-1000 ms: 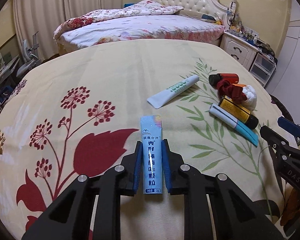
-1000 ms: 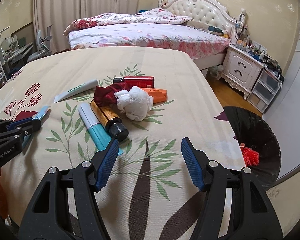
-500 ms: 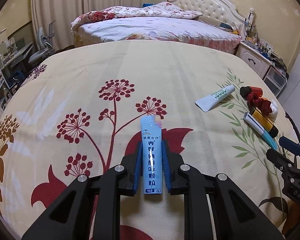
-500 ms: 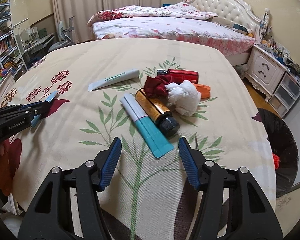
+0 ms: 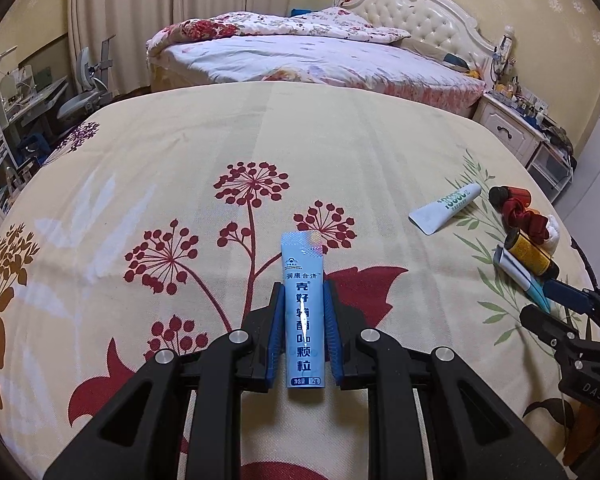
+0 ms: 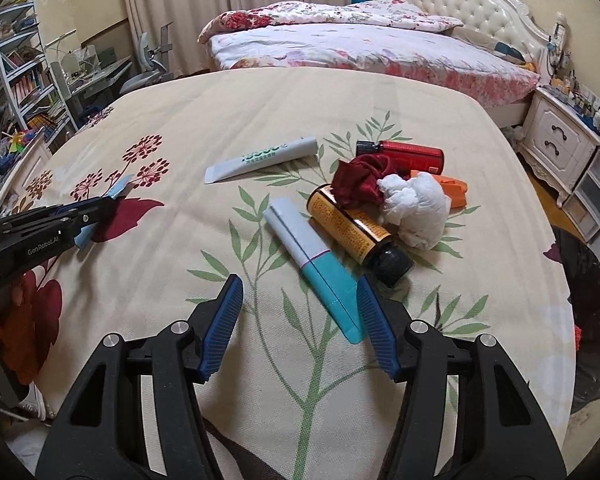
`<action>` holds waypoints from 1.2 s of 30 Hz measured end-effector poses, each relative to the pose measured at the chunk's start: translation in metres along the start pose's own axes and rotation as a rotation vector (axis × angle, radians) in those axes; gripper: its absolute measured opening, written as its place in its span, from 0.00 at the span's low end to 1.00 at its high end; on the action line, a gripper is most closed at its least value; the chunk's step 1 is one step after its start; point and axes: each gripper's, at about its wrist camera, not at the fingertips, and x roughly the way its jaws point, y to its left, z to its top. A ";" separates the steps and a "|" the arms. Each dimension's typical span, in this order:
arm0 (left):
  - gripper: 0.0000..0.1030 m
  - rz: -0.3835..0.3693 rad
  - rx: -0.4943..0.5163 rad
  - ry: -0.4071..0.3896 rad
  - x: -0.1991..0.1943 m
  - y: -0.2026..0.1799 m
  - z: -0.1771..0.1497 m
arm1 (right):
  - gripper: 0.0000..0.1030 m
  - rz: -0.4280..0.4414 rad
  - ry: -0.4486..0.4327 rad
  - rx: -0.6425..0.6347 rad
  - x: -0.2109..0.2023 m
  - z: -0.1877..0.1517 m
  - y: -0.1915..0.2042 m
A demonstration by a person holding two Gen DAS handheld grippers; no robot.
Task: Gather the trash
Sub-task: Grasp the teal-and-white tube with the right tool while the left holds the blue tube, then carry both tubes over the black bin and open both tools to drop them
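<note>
My left gripper [image 5: 304, 292] is shut on a light blue sachet [image 5: 303, 280] printed with dark blue characters, held above the flowered tablecloth [image 5: 180, 160]. The right wrist view shows the same gripper [image 6: 100, 208] at the left, with the sachet's tip [image 6: 120, 190] sticking out. My right gripper [image 6: 298, 284] is open, low over the teal-and-grey tube [image 6: 308, 256], whose teal end lies by the right finger, untouched. Beyond it lie an amber bottle [image 6: 356, 232], a dark red cloth [image 6: 360, 180], a white crumpled tissue [image 6: 416, 206], a red bottle [image 6: 410, 156], an orange piece [image 6: 454, 192] and a white tube [image 6: 260, 158].
A bin with a black liner [image 6: 592, 280] stands on the floor past the table's right edge. A bed [image 6: 360, 44] lies behind the table, with a white nightstand [image 6: 560, 140] to the right. Shelves and a desk [image 6: 32, 80] fill the left side.
My left gripper carried the sachet leftward, away from the pile. My right gripper moved left toward the pile, its jaws narrowed a little, and the teal tube's end now lies between its fingers.
</note>
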 end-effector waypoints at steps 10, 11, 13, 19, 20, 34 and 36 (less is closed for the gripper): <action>0.20 -0.011 -0.011 -0.003 0.001 0.005 0.001 | 0.47 -0.026 0.034 -0.054 0.011 0.009 0.005; 0.20 -0.011 -0.011 -0.003 0.001 0.005 0.001 | 0.41 -0.022 0.037 -0.055 0.010 0.008 0.006; 0.20 -0.010 -0.011 -0.003 0.001 0.005 0.001 | 0.32 -0.018 0.041 -0.061 0.008 0.006 0.009; 0.20 -0.010 -0.010 -0.003 0.001 0.005 0.001 | 0.20 0.046 0.058 -0.062 0.003 0.002 0.018; 0.20 -0.009 -0.008 -0.004 0.001 0.005 0.001 | 0.20 0.040 0.055 -0.067 0.003 0.003 0.020; 0.20 -0.001 0.005 -0.026 -0.005 0.002 0.001 | 0.18 0.031 0.024 -0.072 0.000 -0.001 0.022; 0.20 0.000 0.007 -0.037 -0.007 0.000 0.000 | 0.18 0.027 0.007 -0.071 -0.004 -0.002 0.023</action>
